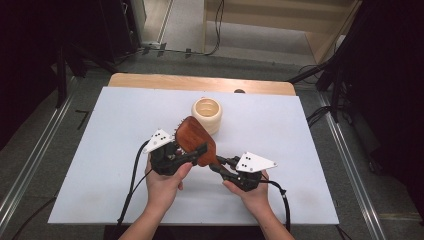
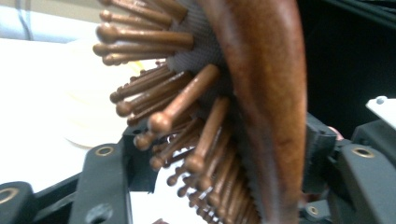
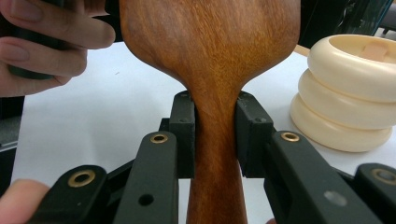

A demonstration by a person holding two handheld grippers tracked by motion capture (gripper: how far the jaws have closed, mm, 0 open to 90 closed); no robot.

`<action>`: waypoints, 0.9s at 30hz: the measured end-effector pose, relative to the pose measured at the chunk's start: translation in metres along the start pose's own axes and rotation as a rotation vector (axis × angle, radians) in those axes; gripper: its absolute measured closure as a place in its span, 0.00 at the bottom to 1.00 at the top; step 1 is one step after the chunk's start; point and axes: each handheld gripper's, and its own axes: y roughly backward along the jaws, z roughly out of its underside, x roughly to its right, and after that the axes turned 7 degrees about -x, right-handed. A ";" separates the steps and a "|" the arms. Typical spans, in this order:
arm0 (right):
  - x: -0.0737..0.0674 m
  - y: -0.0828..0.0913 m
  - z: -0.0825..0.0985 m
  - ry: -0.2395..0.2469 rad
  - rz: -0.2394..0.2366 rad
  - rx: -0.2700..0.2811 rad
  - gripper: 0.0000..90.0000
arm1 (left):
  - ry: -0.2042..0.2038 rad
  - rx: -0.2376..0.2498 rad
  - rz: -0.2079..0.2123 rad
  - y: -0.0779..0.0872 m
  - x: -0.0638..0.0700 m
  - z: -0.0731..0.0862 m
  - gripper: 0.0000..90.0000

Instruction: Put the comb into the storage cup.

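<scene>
Spread across the middle of the high view: a white table (image 1: pixel 300 130), pale wood showing along its far edge. Stood just above centre there, upright and open-topped: a cream ribbed cup (image 1: pixel 207 114). Lay in front of it, tilted and lifted off the table, just left of centre frame: a brush (image 1: pixel 192 137), its broad end near the cup and partly over it in the picture, its handle running toward lower right.

Looked like reddish-brown polished wood with a wide rounded head narrowing to a slim neck. Came in from the bottom edge: two hands, the left hand (image 1: pixel 162 182) around the left gripper (image 1: pixel 196 149), the right hand (image 1: pixel 252 192) around the right gripper (image 1: pixel 217 164).

Showed the smooth grained back of the head in the right gripper view, with both black pads clamped flat on the neck at centre frame; showed the cup there at right, as three stacked rings. Showed the other face in the left gripper view: a dark cushion set with rows of wooden pins with ball tips, something neither other view gave.

Had the head between the left jaws in that view, the wooden back against the right-hand pad, the pin tips reaching the left-hand one; could not tell whether they pressed on it.
</scene>
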 end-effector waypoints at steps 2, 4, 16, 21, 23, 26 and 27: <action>0.000 0.000 0.000 0.001 0.002 -0.001 0.78 | 0.018 -0.004 0.042 0.000 -0.004 0.000 0.47; 0.000 0.000 0.000 -0.003 0.001 0.001 0.78 | 0.018 0.000 0.093 0.000 -0.006 0.001 0.53; 0.002 -0.003 -0.001 -0.031 -0.051 -0.005 0.55 | -0.058 -0.011 0.140 0.000 -0.002 0.003 0.65; 0.004 -0.002 -0.002 -0.066 -0.089 0.012 0.35 | -0.071 -0.001 0.143 0.002 -0.002 0.001 0.66; 0.005 -0.001 -0.003 -0.086 -0.108 0.023 0.26 | -0.072 0.001 0.140 0.004 -0.004 -0.001 0.66; 0.008 0.001 -0.003 -0.111 -0.118 0.028 0.15 | -0.081 0.000 0.145 0.006 -0.006 -0.003 0.67; 0.008 0.001 -0.003 -0.119 -0.121 0.030 0.12 | -0.090 0.000 0.142 0.007 -0.006 -0.004 0.67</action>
